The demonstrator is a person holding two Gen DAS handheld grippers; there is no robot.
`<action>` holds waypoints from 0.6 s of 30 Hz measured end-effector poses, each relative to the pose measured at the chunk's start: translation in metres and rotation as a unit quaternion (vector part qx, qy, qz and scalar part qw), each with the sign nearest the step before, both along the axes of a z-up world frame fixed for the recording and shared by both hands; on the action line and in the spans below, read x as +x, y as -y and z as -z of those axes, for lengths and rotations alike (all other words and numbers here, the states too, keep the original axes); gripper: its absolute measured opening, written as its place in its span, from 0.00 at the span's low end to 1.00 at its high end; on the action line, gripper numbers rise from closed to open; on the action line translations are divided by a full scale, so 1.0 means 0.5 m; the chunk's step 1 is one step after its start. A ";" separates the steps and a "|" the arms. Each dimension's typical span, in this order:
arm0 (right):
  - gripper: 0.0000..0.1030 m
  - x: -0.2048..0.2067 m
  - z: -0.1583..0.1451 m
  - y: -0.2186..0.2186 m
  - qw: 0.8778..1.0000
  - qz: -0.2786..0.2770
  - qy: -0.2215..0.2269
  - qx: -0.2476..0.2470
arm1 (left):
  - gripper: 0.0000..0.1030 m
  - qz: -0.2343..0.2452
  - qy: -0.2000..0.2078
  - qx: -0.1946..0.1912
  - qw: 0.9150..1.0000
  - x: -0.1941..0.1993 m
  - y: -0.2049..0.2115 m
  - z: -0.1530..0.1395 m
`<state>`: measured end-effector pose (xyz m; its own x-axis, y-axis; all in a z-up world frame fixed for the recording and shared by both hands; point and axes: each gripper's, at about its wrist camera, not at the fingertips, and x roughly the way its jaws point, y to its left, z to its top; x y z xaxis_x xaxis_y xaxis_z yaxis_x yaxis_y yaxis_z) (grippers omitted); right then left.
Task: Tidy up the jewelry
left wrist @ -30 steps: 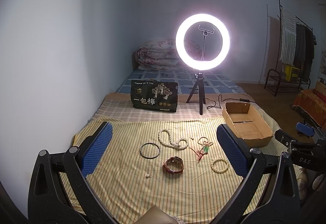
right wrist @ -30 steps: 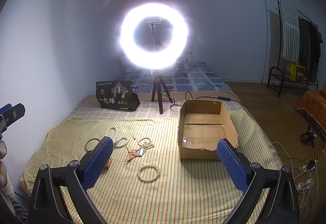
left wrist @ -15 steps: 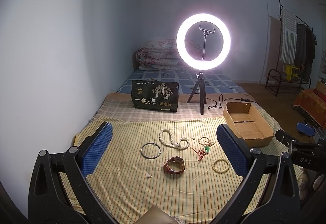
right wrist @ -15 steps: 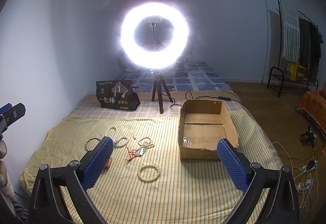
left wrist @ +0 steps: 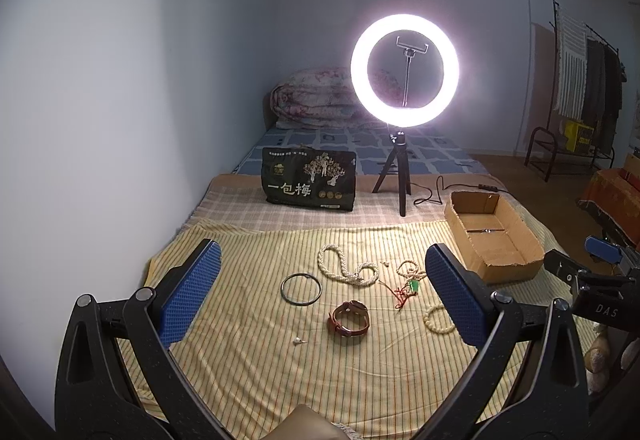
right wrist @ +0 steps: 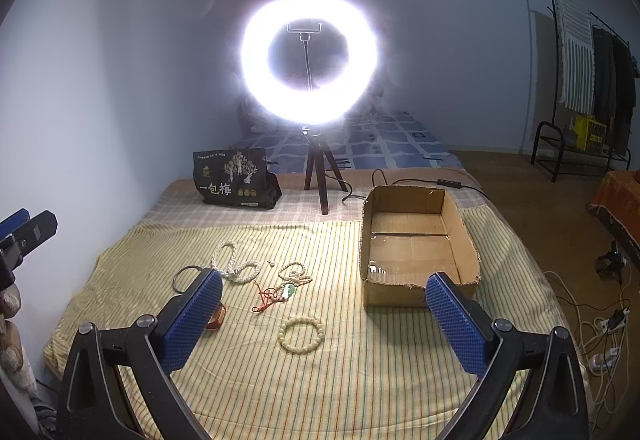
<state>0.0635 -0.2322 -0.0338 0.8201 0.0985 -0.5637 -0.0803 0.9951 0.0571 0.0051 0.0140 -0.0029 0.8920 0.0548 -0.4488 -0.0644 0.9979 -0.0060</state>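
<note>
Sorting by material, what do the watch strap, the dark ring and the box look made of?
Watch strap: likely leather, reddish-brown with slight sheen. Dark ring: thin, rigid, faint gloss, maybe metal; uncertain. Box: corrugated cardboard, matte brown, ragged edges.

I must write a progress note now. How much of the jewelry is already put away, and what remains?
Done: nothing visible; the cardboard box looks empty. In hand: nothing; the left hand-held gripper and the right hand-held gripper are both open above the striped cloth. Left: the beaded bracelet, watch, dark bangle, white bead necklace, red-cord pendant and small earring.
</note>
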 end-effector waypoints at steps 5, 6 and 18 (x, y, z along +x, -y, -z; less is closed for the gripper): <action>1.00 0.022 0.017 -0.007 1.000 -0.013 -0.024 0.007 | 1.00 -0.008 -0.016 -0.009 1.000 0.019 -0.017 0.012; 1.00 0.027 0.022 -0.008 0.999 -0.017 -0.032 0.009 | 1.00 -0.008 -0.025 -0.013 1.000 0.026 -0.023 0.017; 1.00 0.068 0.078 0.011 0.996 -0.011 -0.074 -0.049 | 1.00 -0.055 -0.077 0.001 0.996 0.076 -0.093 0.077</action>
<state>0.0973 -0.2376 -0.0728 0.7252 0.0539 -0.6864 -0.1002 0.9946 -0.0278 0.0431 0.0607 -0.0415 0.8016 0.1497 -0.5789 -0.1741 0.9846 0.0136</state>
